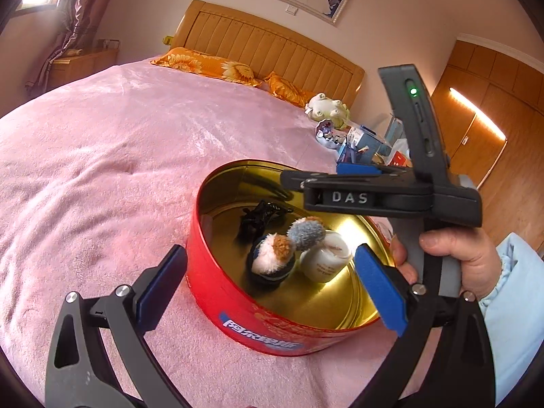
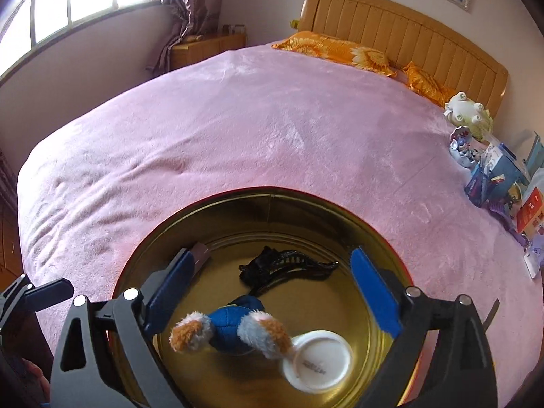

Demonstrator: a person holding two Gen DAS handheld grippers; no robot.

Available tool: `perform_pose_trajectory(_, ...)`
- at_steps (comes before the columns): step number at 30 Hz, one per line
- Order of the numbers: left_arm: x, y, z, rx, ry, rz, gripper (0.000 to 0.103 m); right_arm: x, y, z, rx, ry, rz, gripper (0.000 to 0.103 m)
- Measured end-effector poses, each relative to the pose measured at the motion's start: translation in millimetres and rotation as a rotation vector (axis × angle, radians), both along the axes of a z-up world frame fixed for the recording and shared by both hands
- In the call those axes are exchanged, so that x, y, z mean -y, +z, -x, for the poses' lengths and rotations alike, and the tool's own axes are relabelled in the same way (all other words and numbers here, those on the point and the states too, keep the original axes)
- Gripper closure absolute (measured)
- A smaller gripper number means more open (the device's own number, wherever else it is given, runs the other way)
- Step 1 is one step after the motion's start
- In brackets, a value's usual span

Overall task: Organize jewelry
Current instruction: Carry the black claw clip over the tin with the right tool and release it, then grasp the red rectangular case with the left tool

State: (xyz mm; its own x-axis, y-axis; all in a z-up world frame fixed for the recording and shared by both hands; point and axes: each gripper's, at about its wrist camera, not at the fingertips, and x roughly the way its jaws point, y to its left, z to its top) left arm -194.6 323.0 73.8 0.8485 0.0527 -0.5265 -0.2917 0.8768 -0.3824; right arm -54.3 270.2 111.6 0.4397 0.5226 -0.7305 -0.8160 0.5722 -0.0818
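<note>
Left wrist view: red tin [image 1: 217, 292] on pink bed [image 1: 102, 176], gold inside, lid off. Inside tin: black hair clip [image 1: 261, 216] toward far wall, pompom hair tie [image 1: 275, 255] mid-floor, white jar [image 1: 326, 255] touching tie on near-right. Left claw [image 1: 272, 282] spread wide, straddling tin's near rim, gripping nothing; one finger outside tin wall, other over tin's right edge. Right claw [image 1: 357, 170] seen side-on above tin's far-right rim, held by hand [image 1: 459, 258]; gap not readable from this angle.

Right wrist view: right claw [image 2: 282, 289] parted, empty, hanging straight over tin [image 2: 238, 200], both pads inside rim line. Clip [image 2: 289, 268] between pads, toward tin's far side. Tie [image 2: 231, 331] below it, nearer camera; jar [image 2: 319, 360] touching tie's right pompom, upright, lid or base facing up.

Progress, judged: three items already in tin, so collecting looks well advanced. Nothing loose on bed close to tin. Clutter pile [image 2: 496, 176] well apart from tin, at bed's right edge beside plush toy [image 2: 467, 112]: boxes, small figure, purple item; too small to tell if any counts as jewelry. If so, more fetching left. Tin lid not visible in either view; closing may remain.
</note>
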Motion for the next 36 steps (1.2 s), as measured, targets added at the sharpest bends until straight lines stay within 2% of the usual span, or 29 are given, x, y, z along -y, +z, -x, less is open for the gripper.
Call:
perform_pose_trajectory(5,31.4,7.9,-3.2,0.000,-0.067,-0.043,0.007,104.1,18.5,17.5,0.097,-0.108,-0.143,0.006)
perform_pose_trajectory(10,81.7,10.2,-22.0,-0.021,-0.201,-0.088,0.007,233.2,-1.6,28.6,0.236,-0.331,-0.102,0.005)
perform_pose_trajectory(14,137.3,14.0,-40.3,-0.009,-0.356,-0.108,0.007,321.7,-30.8,14.1,0.172,-0.505,-0.073,0.005)
perform_pose_trajectory(17,181.0,11.5,-51.3,-0.020,-0.457,-0.117,0.007,371.9,-46.8,8.1,0.127,-0.585,-0.105,0.005)
perform_pose_trajectory(24,264.9,-24.3,-95.1,-0.180,-0.614,-0.140,0.007,429.4,-73.7,5.8,0.080,-0.624,-0.193,0.005)
perform_pose_trajectory(28,292.0,-42.0,-124.6,-0.232,-0.623,-0.161,0.007,448.9,-82.4,5.0,0.058,-0.616,-0.219,0.005)
perform_pose_trajectory(32,319.6,-57.8,-156.6,-0.278,-0.641,-0.174,0.007,466.3,-80.6,14.2,0.079,-0.602,-0.235,0.005)
perform_pose_trajectory(36,345.8,-71.6,-172.4,-0.309,-0.668,-0.187,0.007,486.2,-78.3,19.4,0.080,-0.605,-0.264,0.005)
